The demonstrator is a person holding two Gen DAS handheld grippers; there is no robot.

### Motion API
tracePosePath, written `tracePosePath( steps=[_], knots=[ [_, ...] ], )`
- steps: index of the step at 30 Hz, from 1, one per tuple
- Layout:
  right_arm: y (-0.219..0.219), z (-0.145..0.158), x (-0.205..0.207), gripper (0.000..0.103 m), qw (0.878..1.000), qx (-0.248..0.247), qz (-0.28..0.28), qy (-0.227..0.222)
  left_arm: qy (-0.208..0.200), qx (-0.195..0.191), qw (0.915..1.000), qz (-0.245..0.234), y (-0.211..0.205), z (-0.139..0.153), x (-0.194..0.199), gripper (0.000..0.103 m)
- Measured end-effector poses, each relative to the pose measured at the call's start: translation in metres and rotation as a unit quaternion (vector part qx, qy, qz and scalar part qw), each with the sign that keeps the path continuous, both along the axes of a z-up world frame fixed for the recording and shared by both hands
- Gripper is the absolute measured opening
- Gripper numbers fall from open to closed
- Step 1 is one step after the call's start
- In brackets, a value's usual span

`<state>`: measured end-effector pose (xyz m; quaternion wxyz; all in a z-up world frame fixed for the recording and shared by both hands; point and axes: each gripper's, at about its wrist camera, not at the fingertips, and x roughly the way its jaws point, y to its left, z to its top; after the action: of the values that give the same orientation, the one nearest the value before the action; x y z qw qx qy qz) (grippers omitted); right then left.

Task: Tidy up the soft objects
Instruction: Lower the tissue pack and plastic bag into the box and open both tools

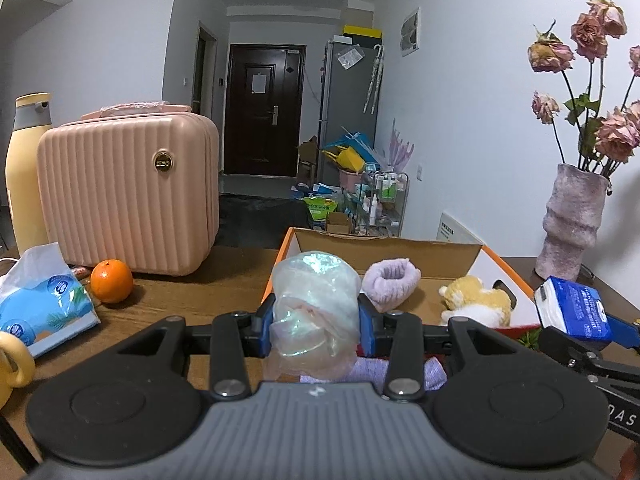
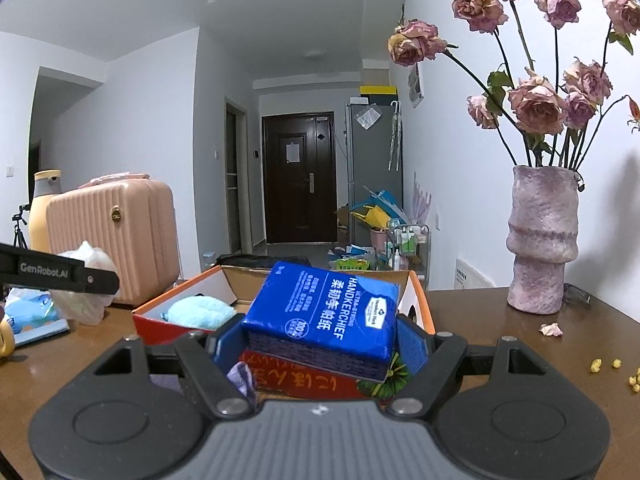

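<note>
Before the box (image 1: 400, 246), both grippers hold soft items.

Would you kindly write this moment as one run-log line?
left gripper: jaws shut on crumpled plastic bag | right gripper: jaws shut on blue tissue pack | both near cardboard box | box holds plush toy

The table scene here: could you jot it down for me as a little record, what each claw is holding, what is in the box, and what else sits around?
left gripper: shut on a crumpled clear plastic bag
right gripper: shut on a blue handkerchief tissue pack
box: open orange cardboard box on the wooden table
in the box: lilac rolled cloth, yellow plush toy, light blue fluffy item
left of box: pink ribbed case, orange, tissue pack, yellow bottle
right of box: vase of dried roses
</note>
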<state>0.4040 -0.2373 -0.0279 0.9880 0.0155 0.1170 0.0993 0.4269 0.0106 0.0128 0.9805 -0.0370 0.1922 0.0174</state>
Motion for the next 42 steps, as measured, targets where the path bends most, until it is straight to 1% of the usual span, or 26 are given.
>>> tracePosePath(
  steps=[12, 18, 32, 42],
  knots=[
    [-0.002, 0.004, 0.03, 0.077, 1.0, -0.007, 0.003, -0.007, -0.004, 0.003, 1.0, 0.006, 0.002, 0.0, 0.03, 0.04],
    [-0.001, 0.002, 0.047, 0.077, 1.0, -0.01, 0.004, -0.002, -0.006, 0.003, 1.0, 0.005, 0.001, 0.0, 0.047, 0.04],
    [0.008, 0.002, 0.092, 0.077, 0.999, -0.028, 0.014, 0.002, -0.007, 0.012, 0.9999, -0.004, -0.005, -0.003, 0.084, 0.04],
    [0.013, 0.002, 0.118, 0.077, 0.999, -0.039, 0.023, 0.01, -0.005, 0.027, 0.9995, -0.016, -0.016, -0.007, 0.109, 0.04]
  ],
)
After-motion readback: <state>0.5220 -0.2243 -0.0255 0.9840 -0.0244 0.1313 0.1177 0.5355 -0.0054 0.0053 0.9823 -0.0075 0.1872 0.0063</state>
